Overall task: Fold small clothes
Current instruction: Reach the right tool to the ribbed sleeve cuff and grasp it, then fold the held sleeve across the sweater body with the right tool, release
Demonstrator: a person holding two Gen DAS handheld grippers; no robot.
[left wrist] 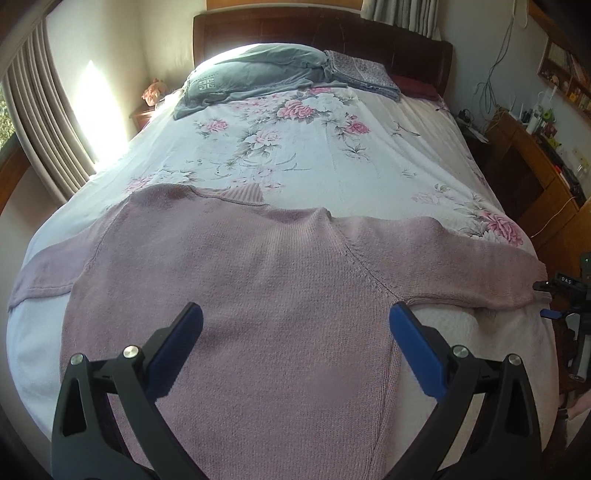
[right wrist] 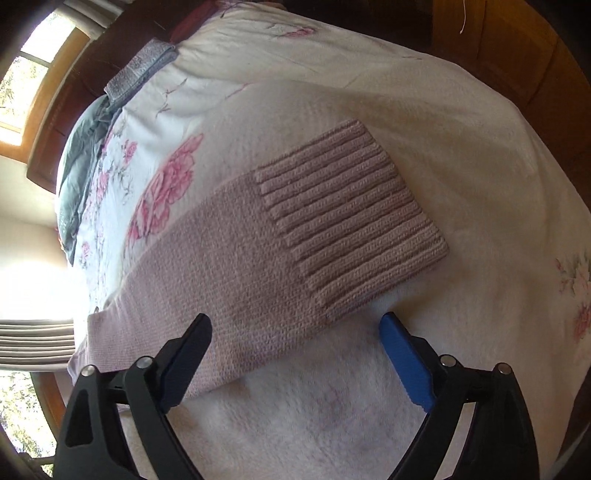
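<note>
While left wrist view shows whole pink sweater (left wrist: 258,280) spread on bed (left wrist: 314,147), right view shows only ribbed cuff (right wrist: 351,218); left gripper (left wrist: 295,325), right gripper (right wrist: 295,332) both spread wide, empty.

Home bedroom: bed (left wrist: 332,155), pillow (left wrist: 255,74), wooden headboard (left wrist: 314,33), curtains (left wrist: 40,122).

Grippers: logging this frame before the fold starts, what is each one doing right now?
Left gripper: open, above the pink knitted sweater, holding nothing.
Right gripper: open, at the sweater's ribbed sleeve cuff, holding nothing.
</note>
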